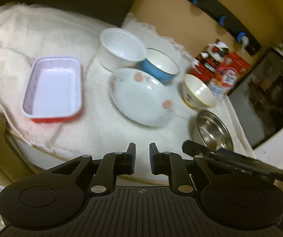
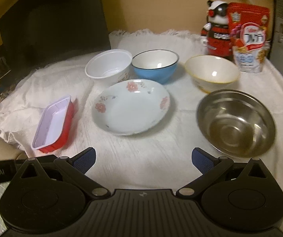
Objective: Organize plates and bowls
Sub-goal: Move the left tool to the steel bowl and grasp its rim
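Currently the right gripper (image 2: pixel 143 161) hangs spread wide to admit a rim; the left gripper (image 1: pixel 142 158), nearly closed, grips nothing.

light: dim, warm | glare: steel bowl (image 2: pixel 236 122) | blur: motion-smeared | edges: fisheye-bent, dark

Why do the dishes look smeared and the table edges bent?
Left wrist view: motion blur smears the floral plate and blue bowl; the fisheye lens bends the edges. Right wrist view: sharper, warm dim light, with glare spots in the steel bowl and the cream bowl.
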The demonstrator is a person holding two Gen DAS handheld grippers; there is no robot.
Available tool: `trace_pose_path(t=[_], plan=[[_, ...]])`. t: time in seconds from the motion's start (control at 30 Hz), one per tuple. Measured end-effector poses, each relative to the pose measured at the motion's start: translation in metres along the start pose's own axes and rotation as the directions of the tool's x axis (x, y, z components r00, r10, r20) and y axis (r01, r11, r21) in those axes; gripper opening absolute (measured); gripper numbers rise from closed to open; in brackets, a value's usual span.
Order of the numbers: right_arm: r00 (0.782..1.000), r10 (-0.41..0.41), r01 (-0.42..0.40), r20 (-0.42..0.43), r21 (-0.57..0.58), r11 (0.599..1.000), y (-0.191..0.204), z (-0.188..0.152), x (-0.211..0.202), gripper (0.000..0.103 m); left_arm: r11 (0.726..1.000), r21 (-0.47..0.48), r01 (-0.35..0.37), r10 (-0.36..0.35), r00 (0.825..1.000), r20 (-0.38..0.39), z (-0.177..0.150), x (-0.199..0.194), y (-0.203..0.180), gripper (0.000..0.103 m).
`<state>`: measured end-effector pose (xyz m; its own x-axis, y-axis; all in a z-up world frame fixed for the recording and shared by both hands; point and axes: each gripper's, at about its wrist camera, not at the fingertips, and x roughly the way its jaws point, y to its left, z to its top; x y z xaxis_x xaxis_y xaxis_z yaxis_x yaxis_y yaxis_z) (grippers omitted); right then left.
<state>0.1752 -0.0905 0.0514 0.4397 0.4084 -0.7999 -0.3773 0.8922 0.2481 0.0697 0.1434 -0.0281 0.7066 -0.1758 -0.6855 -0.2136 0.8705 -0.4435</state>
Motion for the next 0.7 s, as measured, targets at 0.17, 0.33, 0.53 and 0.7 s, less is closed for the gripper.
trace_pose_path(t=[0.17, 0.33, 0.53, 0.7], plan=[[1.000, 0.025, -0.025, -0.006, -0.075, 0.997, 0.023, 0.020, 0.032, 0.103, 0.995, -0.100, -0.026, 0.024, 1.000, -0.020, 0.041, 0.017, 0.043, 0.016], [1.000, 0.020, -0.020, 0.001, -0.138, 0.990, 0.046, 0.043, 0.060, 0.103, 0.990, -0.137, 0.016, -0.019, 1.000, -0.019, 0.075, 0.035, 0.072, 0.016], [0.999, -0.026, 0.024, -0.043, -0.059, 0.998, 0.037, 0.058, 0.078, 0.103, 0.993, 0.001, 0.117, -0.116, 0.986, -0.122, 0.109, 0.083, 0.056, 0.016], [0.968, -0.250, 0.250, -0.023, -0.006, 0.968, 0.000, 0.058, 0.063, 0.103, 0.950, 0.102, 0.294, -0.260, 0.930, -0.260, 0.117, 0.129, 0.010, 0.016]])
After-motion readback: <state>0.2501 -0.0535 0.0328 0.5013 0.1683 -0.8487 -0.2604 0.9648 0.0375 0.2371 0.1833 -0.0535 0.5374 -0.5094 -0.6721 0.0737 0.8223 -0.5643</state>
